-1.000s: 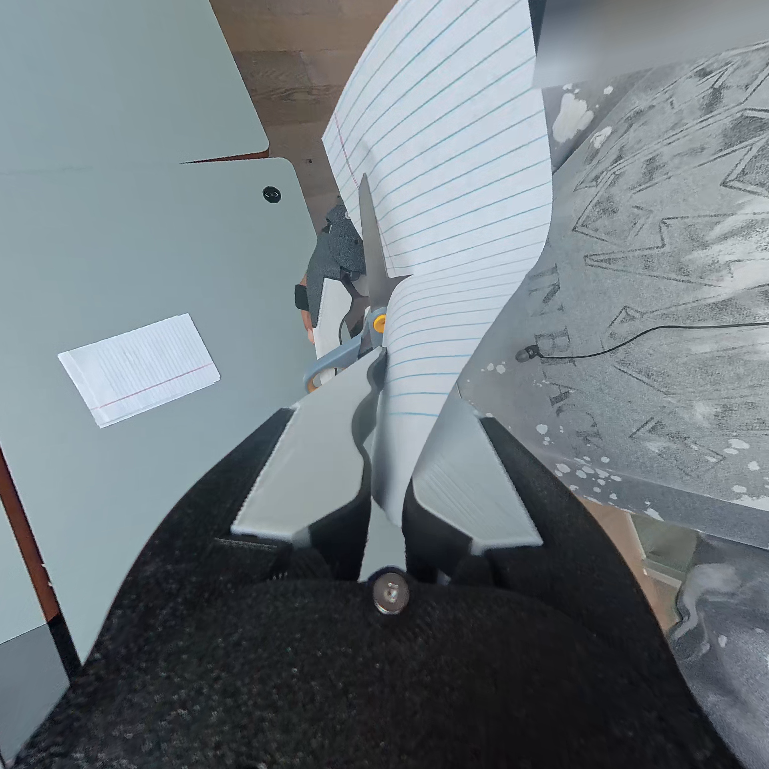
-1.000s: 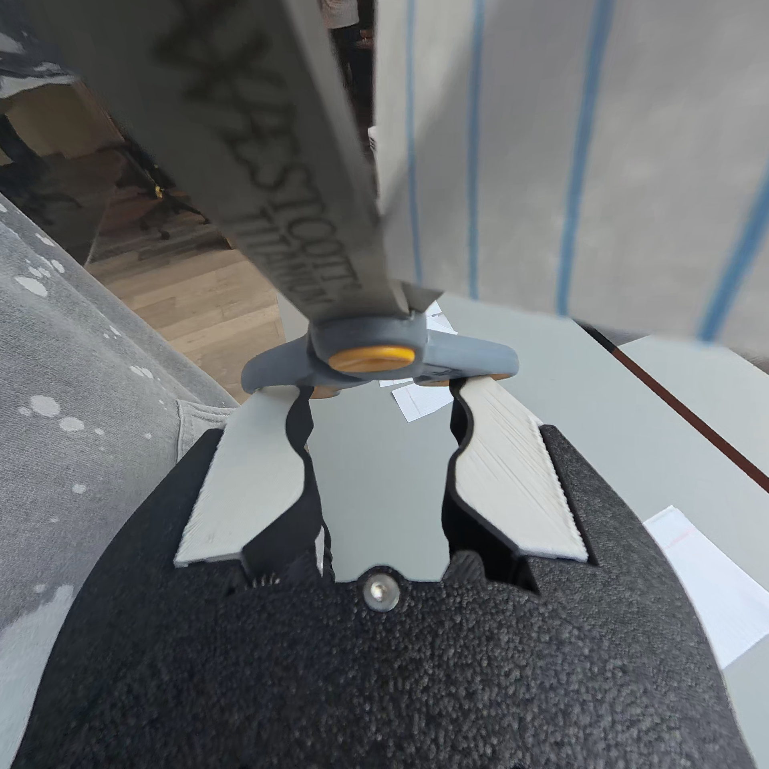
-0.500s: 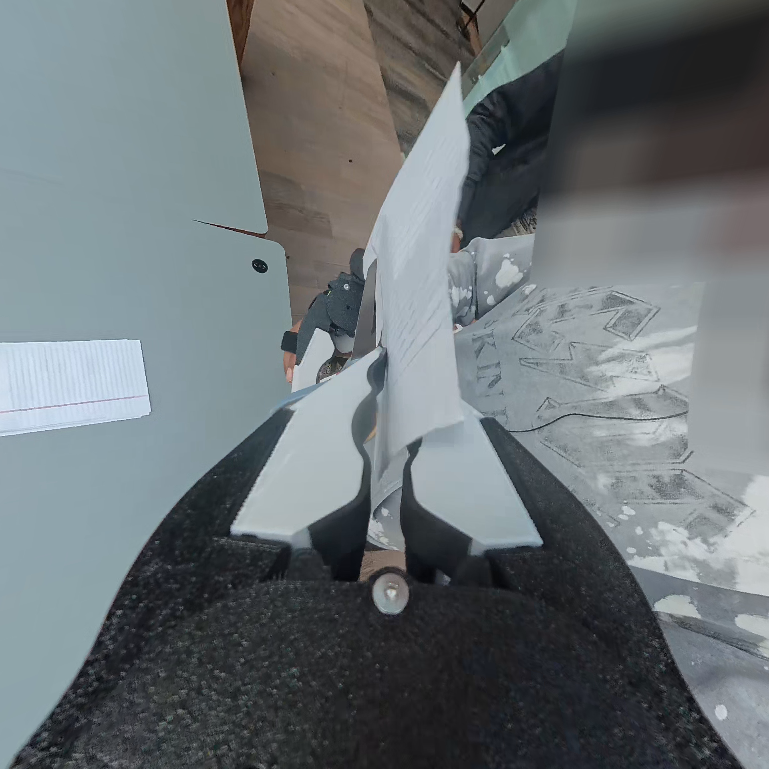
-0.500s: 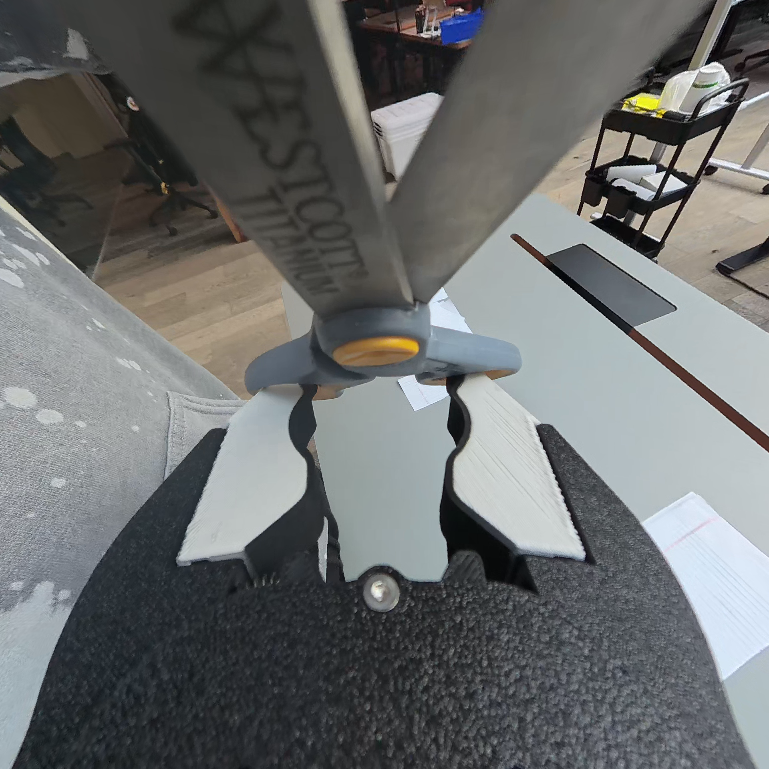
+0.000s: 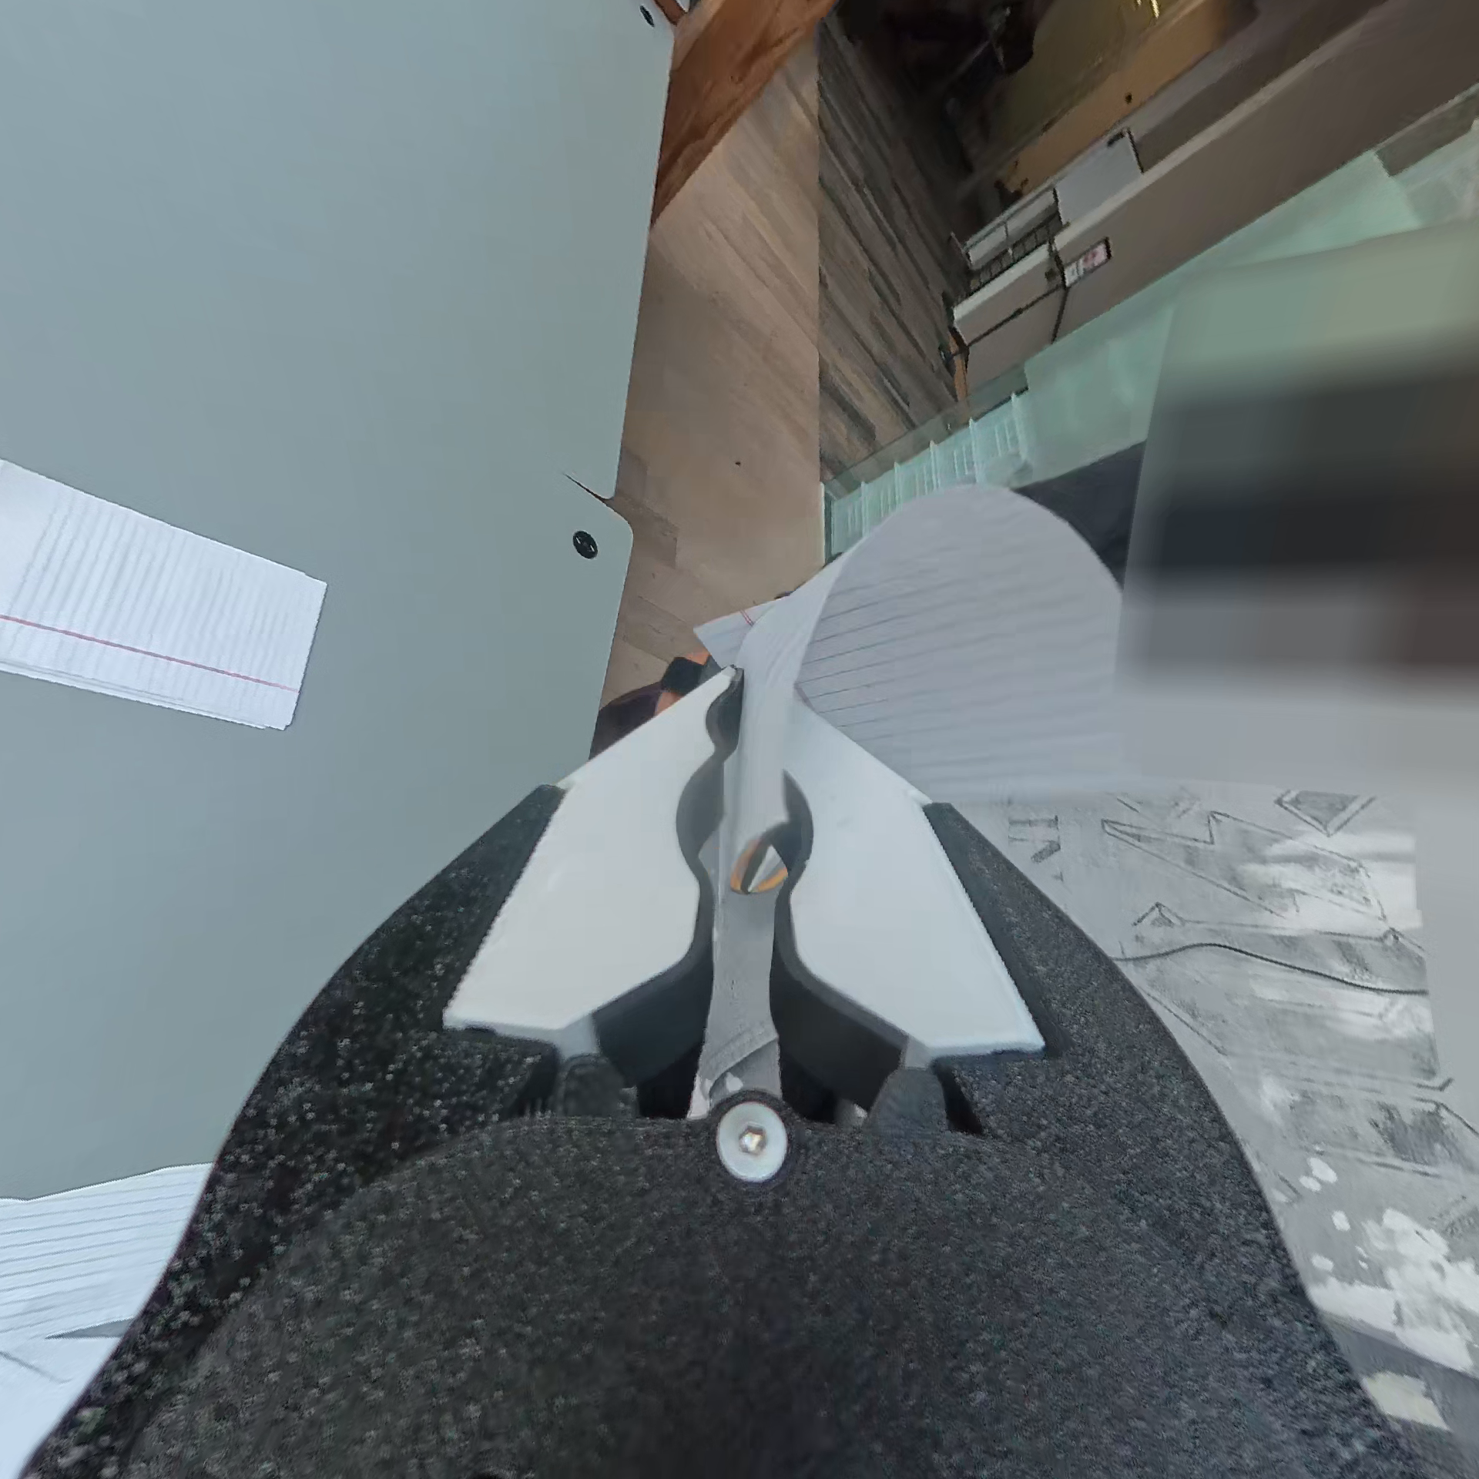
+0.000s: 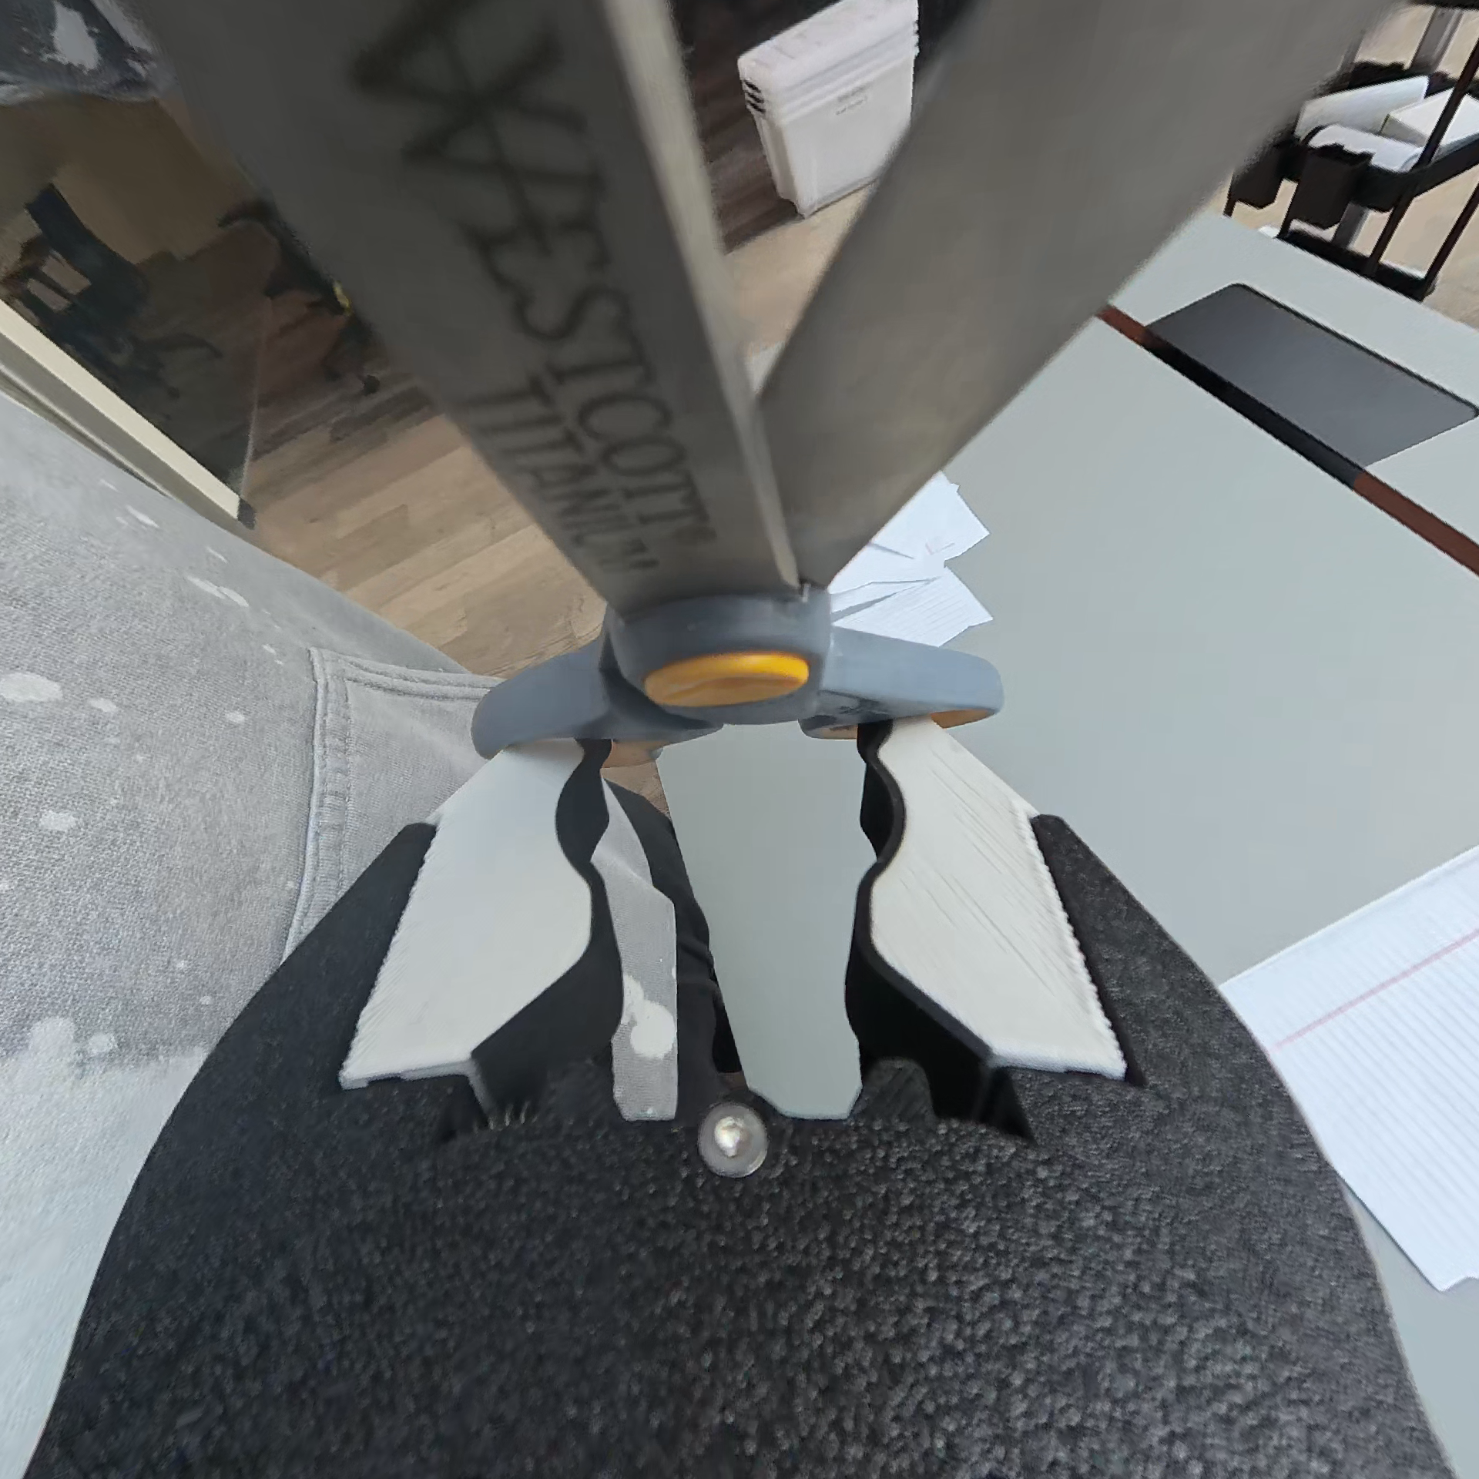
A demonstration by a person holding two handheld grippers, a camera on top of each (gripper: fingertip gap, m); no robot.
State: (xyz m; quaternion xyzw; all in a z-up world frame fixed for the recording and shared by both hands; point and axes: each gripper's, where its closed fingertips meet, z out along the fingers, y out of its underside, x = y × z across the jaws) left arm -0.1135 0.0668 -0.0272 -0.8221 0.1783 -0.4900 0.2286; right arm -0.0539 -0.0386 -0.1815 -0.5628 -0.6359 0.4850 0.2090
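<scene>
Grey-green worktop [image 6: 1160,600] with a dark inset panel [image 6: 1312,384]. Wood-plank floor [image 5: 720,336] beyond. White storage bin [image 6: 832,104] and black cart [image 6: 1360,144] stand behind. Daylight, even.

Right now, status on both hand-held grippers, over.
Left hand-held gripper shut on lined paper sheet, sheet curling over. Right hand-held gripper holds scissors, blades open. Paper scraps on grey table.
</scene>
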